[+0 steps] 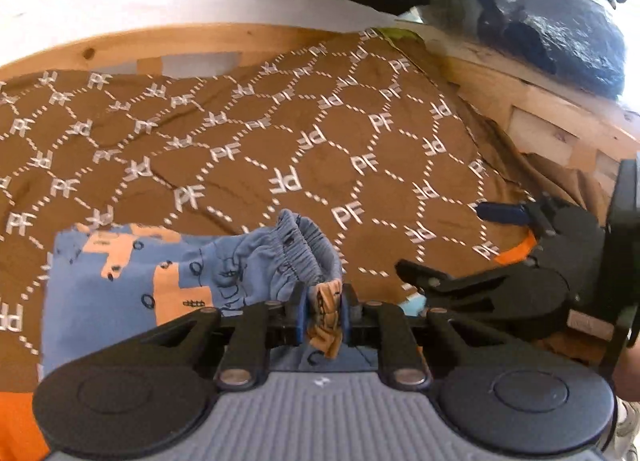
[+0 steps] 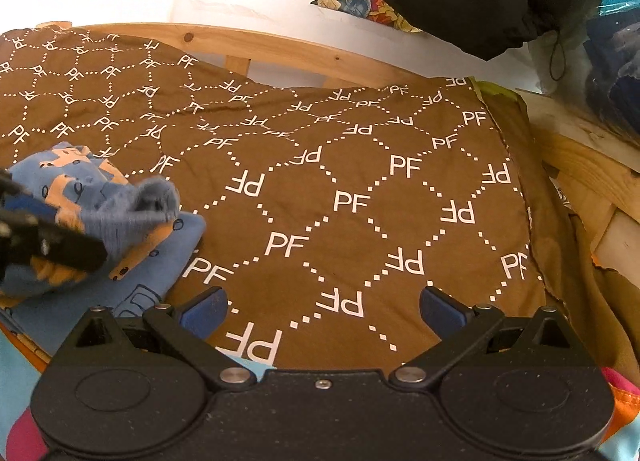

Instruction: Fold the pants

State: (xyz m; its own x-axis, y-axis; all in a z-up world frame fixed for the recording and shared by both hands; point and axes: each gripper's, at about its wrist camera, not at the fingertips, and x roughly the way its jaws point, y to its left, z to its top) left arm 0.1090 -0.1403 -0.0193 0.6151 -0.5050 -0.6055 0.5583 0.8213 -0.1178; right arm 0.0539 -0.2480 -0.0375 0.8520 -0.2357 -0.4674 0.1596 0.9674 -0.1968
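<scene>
Here the left gripper (image 1: 325, 311) pinches the pants (image 1: 168, 273) fabric tightly.

Left wrist view sits low and close over the pants (image 1: 168, 273), angled down across the brown sheet (image 1: 280, 133). Right wrist view looks likewise from further right; both share sheet, pants, far wooden rail (image 2: 280, 45).

"PF" all over brown cloth (image 2: 352, 189)

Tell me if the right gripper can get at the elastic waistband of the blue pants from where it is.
Probably yes. The right gripper is open and empty over the brown bedspread, nothing lies between it and the waistband, though the left gripper already pinches the pants beside it.
</scene>
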